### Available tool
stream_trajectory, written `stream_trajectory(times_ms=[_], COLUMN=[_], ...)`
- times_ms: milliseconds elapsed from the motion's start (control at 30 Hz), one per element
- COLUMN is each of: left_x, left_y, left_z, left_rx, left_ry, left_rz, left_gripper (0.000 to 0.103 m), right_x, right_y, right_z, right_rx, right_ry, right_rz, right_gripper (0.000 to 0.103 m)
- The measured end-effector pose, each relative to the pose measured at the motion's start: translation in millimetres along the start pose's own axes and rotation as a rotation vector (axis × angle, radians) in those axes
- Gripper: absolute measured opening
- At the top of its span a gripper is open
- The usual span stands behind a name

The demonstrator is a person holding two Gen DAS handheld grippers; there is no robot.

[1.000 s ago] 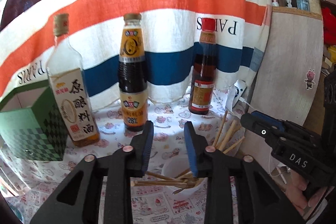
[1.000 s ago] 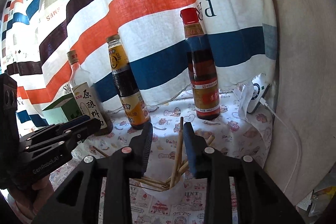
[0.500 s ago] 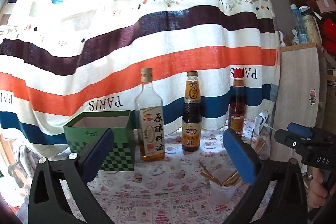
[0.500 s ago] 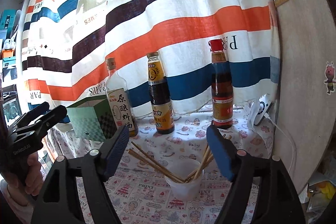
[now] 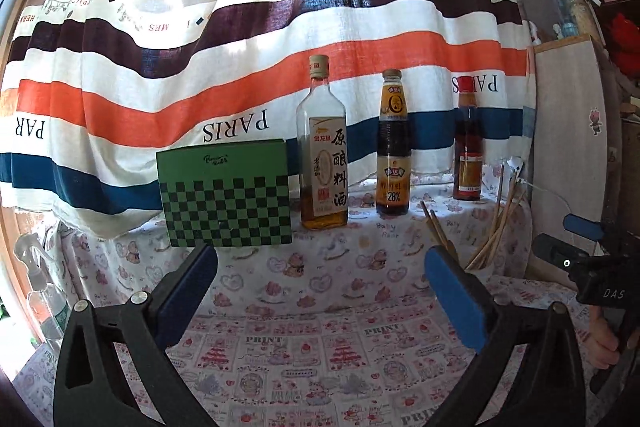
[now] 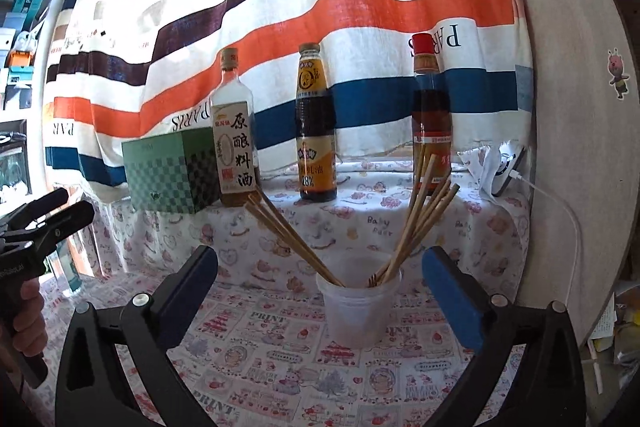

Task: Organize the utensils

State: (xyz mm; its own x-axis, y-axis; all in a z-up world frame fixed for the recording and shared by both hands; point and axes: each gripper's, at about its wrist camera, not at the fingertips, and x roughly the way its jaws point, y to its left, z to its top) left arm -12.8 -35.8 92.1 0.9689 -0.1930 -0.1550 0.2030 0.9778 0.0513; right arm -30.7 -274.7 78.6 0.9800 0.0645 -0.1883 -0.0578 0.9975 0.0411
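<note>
1. Looking along my left gripper (image 5: 320, 291), I see only the upper ends of the chopsticks (image 5: 494, 227); my right-hand finger (image 5: 456, 301) covers the cup that holds them.
2. My right wrist view shows the whole cup (image 6: 358, 301), a cloudy plastic one standing on the printed tablecloth (image 6: 280, 347), with the chopsticks (image 6: 416, 223) fanned in two bunches, one leaning left and one leaning right.
3. My left gripper's jaws stand wide apart with nothing between them.
4. My right gripper (image 6: 320, 291) has just been opening and now also gapes wide; the cup sits beyond its pads, untouched.
5. Behind the cup three bottles stand in a row: a clear bottle (image 6: 234, 131) with a little amber liquid, a dark sauce bottle (image 6: 316, 131), and a red-capped bottle (image 6: 431, 115) whose lower part the right bunch of chopsticks crosses.
6. A green checkered box (image 5: 226, 193) stands left of the bottles, just beside the clear one; from here I cannot see its top.
7. A striped curtain (image 5: 256, 27) hangs behind everything, its lettering reading backwards.
8. At the left edge of my left view a spray bottle (image 5: 42, 291) is cut off and blurred.
9. A white device with a cable (image 6: 510, 167) lies by the board on the right, half hidden under cloth.
10. Each wrist view catches the other gripper at its border, with fingers around the handle.
</note>
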Motion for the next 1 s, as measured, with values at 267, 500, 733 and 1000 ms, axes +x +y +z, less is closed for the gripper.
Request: stream_trajectory(times_ms=[267, 500, 733, 1000], left_x=[25.5, 30.6, 44.0, 45.4], left_y=[12.8, 5.6, 19.0, 9.6], left_z=[-41.2, -65.8, -70.5, -71.5], left_rx=[-0.095, -0.038, -0.1, -0.063], left_ry=[0.058, 0.054, 0.136, 0.148], left_rz=[0.039, 0.133, 0.162, 0.151], left_gripper=[0.103, 0.103, 0.103, 0.103], right_x=[27.3, 40.8, 46.6, 49.7], right_y=[8.9, 13.8, 2.7, 7.9], right_z=[-33.4, -47.5, -48.7, -47.7], right_rx=[0.007, -0.031, 0.011, -0.025], right_ry=[0.043, 0.083, 0.095, 0.099], right_rz=[-0.046, -0.08, -0.127, -0.155], right_gripper=[0.103, 0.103, 0.103, 0.103])
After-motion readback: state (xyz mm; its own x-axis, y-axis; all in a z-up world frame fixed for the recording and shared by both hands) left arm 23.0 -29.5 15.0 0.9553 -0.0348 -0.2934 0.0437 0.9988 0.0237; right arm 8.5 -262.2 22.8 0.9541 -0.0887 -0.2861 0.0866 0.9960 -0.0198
